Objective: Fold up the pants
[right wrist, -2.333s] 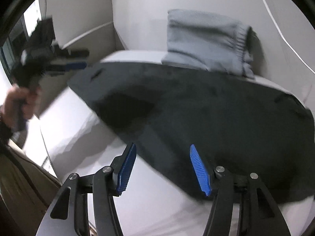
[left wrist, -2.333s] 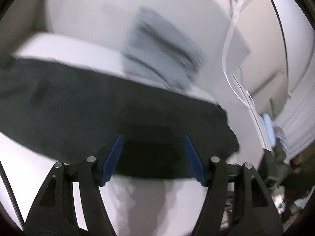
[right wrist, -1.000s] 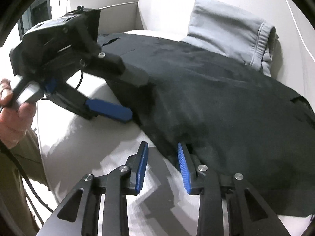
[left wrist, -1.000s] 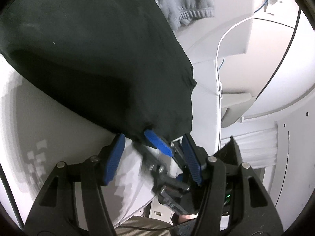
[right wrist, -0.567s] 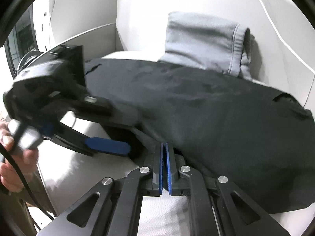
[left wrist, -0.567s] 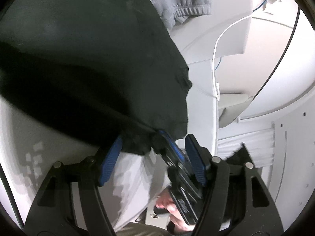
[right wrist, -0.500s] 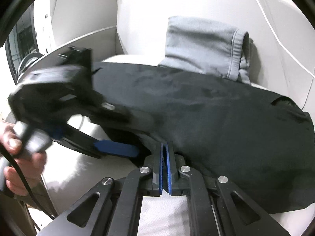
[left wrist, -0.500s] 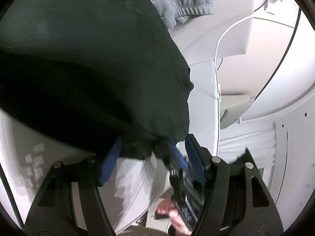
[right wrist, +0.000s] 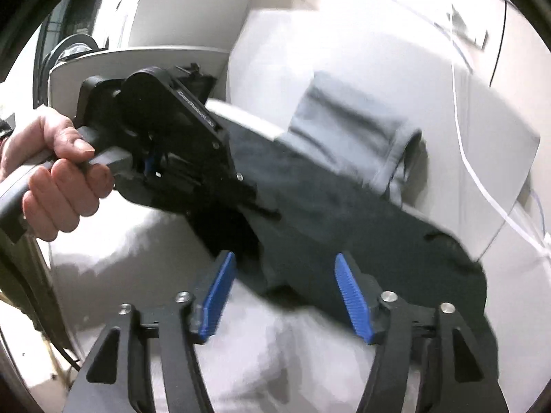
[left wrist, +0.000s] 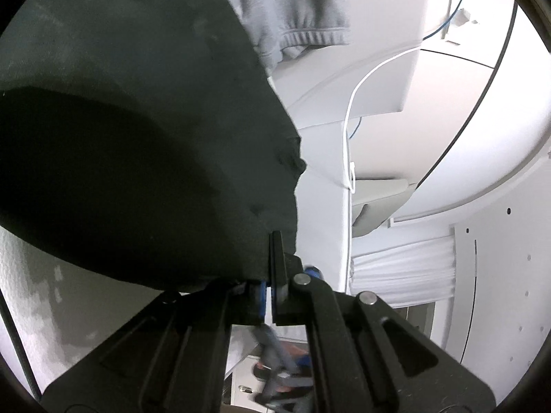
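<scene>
Jaws, left: the left gripper [left wrist: 268,296] had just closed, its blue pads pinched together on the near corner of the black pants [left wrist: 137,144].
Jaws, right: the right gripper [right wrist: 284,296] had just been opening and stood wide, the hem of the pants between its pads [right wrist: 217,296] but not pressed by them.
Pants, place: spread across a white cushion [right wrist: 144,258], one end lifted at the left gripper.
Around: a folded grey sweatshirt [right wrist: 351,134] lay behind the pants against the white backrest [right wrist: 465,120], its ribbed cuff just beside the black cloth; a white cable [left wrist: 347,130] ran down the pale wall.
In the way: the left gripper's black body [right wrist: 172,130] covered part of the pants in the right wrist view; in the left wrist view the pants filled most of the picture and hid the cushion under them.
Only in right view: a hand [right wrist: 51,172] wrapped round the left gripper's handle.
Only in left view: a blurred bit of the other tool below, between the black arms.
Pants, look: dark, matte, softly creased, their far end rumpled and blurred.
</scene>
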